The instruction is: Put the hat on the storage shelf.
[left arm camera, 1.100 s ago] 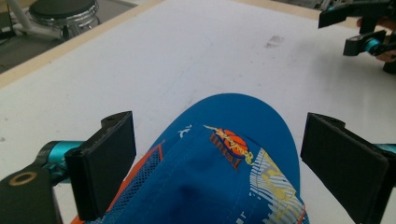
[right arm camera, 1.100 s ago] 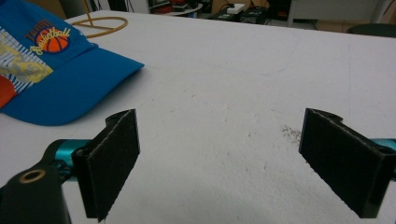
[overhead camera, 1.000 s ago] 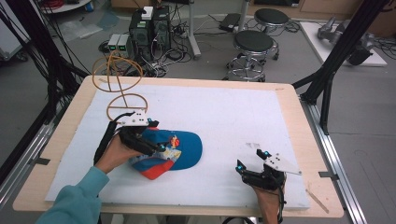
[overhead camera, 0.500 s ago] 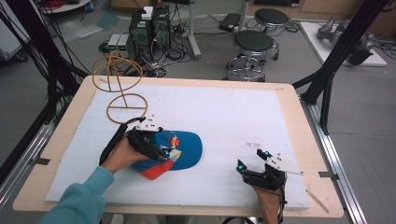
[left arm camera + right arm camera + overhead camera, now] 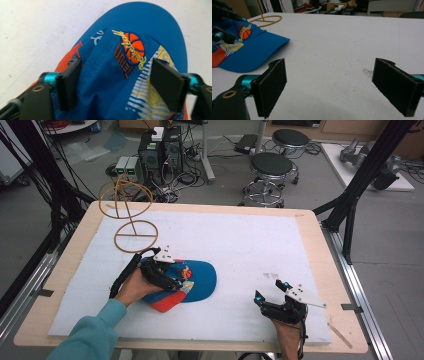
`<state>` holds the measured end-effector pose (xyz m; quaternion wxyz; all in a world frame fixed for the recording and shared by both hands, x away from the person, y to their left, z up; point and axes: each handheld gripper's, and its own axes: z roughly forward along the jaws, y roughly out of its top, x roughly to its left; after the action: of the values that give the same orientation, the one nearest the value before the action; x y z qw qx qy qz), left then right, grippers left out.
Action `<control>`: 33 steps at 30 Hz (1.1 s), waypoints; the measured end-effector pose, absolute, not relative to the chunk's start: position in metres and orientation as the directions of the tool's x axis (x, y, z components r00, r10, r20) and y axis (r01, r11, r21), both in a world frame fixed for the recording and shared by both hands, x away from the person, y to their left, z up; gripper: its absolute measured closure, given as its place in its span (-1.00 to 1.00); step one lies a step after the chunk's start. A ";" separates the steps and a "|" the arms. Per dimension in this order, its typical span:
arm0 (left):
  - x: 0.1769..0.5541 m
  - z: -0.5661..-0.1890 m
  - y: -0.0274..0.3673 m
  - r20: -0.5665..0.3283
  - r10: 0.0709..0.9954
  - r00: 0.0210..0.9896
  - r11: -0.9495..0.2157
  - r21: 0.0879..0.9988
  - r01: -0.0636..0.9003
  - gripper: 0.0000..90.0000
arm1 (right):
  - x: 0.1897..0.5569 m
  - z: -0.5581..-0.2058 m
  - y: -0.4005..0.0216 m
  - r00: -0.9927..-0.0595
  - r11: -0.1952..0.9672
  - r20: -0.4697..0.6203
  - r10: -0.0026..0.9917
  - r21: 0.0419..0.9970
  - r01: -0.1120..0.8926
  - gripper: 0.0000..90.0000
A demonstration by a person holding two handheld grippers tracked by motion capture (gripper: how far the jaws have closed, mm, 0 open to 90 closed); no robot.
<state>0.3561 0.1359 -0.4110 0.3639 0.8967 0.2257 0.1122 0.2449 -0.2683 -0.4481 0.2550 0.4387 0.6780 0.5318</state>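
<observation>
Left gripper [image 5: 117, 82]: advancing over the baseball cap [image 5: 192, 279], jaws spread astride its crown, nothing pinched yet.
Right gripper [image 5: 281, 301]: idling wide open, empty, near table's [image 5: 210, 206] front-right corner.
Meaning: grasp looks imminent.

your cap [image 5: 120, 82] is blue with orange panels, an orange basketball badge lettered in yellow, and white-and-yellow stripes. near the worktop's far left corner the wire stand [image 5: 131, 217] is tan. the worktop [image 5: 310, 227] is pale wood under a white sheet [image 5: 250, 245].
</observation>
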 end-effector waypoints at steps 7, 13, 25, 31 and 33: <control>0.355 -0.417 0.137 0.018 0.503 0.864 -0.636 0.684 0.356 0.08 | 0.245 -0.448 -0.269 -0.483 0.044 0.127 0.867 0.944 0.326 -0.75; 0.353 -0.417 0.138 0.026 0.515 0.857 -0.641 0.676 0.364 0.53 | 0.245 -0.448 -0.269 -0.482 0.044 0.123 0.867 0.946 0.321 -0.75; 0.350 -0.411 0.143 0.021 0.545 0.838 -0.604 0.704 0.374 0.90 | 0.245 -0.448 -0.268 -0.488 0.057 0.113 0.866 0.946 0.321 -0.75; 0.348 -0.403 0.152 -0.008 0.572 0.820 -0.562 0.724 0.400 0.93 | 0.246 -0.448 -0.268 -0.504 0.062 0.125 0.855 0.939 0.337 -0.75; 0.347 -0.398 0.157 -0.018 0.584 0.811 -0.543 0.734 0.408 0.93 | 0.246 -0.448 -0.268 -0.505 0.067 0.119 0.855 0.940 0.334 -0.75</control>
<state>0.3473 0.1573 -0.3983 0.3839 0.8708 0.2849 0.1150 0.2463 -0.2676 -0.4483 0.2462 0.4325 0.6876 0.5287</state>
